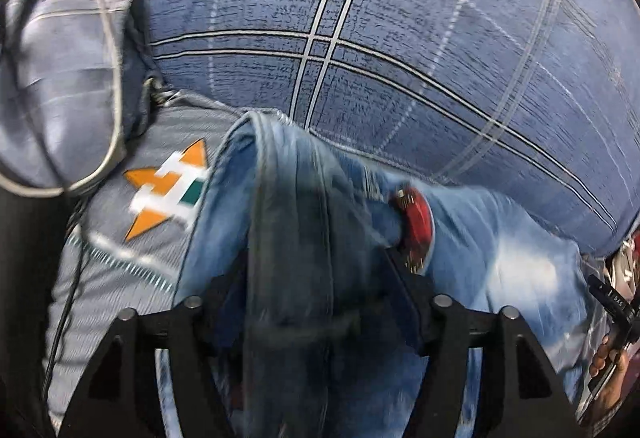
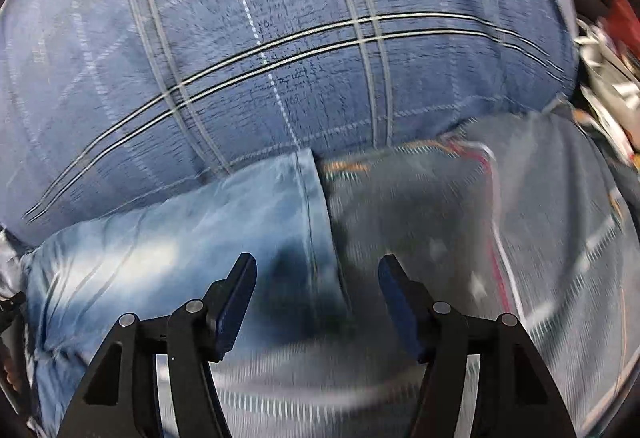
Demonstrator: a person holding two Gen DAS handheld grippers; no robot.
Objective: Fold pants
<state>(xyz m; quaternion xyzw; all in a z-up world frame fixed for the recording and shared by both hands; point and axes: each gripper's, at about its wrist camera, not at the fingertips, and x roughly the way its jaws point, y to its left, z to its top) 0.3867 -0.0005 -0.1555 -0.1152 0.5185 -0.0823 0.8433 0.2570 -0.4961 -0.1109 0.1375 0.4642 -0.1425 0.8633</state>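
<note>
Light blue faded jeans [image 1: 288, 206] lie across a grey cloth on the bed. In the left wrist view my left gripper [image 1: 316, 278] is shut on a bunched fold of the jeans, which drapes over and hides both fingers. A red round patch [image 1: 416, 226] sits on the denim just right of it. In the right wrist view the jeans [image 2: 180, 246] end at a hemmed edge at centre. My right gripper [image 2: 318, 278] is open and empty, its fingers [image 2: 240, 290] astride that hem just above the cloth.
A blue plaid bedspread [image 1: 400, 38] fills the far side of both views. A grey cloth with an orange, white and green logo [image 1: 168, 190] lies under the jeans. A pillow [image 1: 60, 78] and a cable are at far left. Clutter [image 2: 608, 70] sits at the right edge.
</note>
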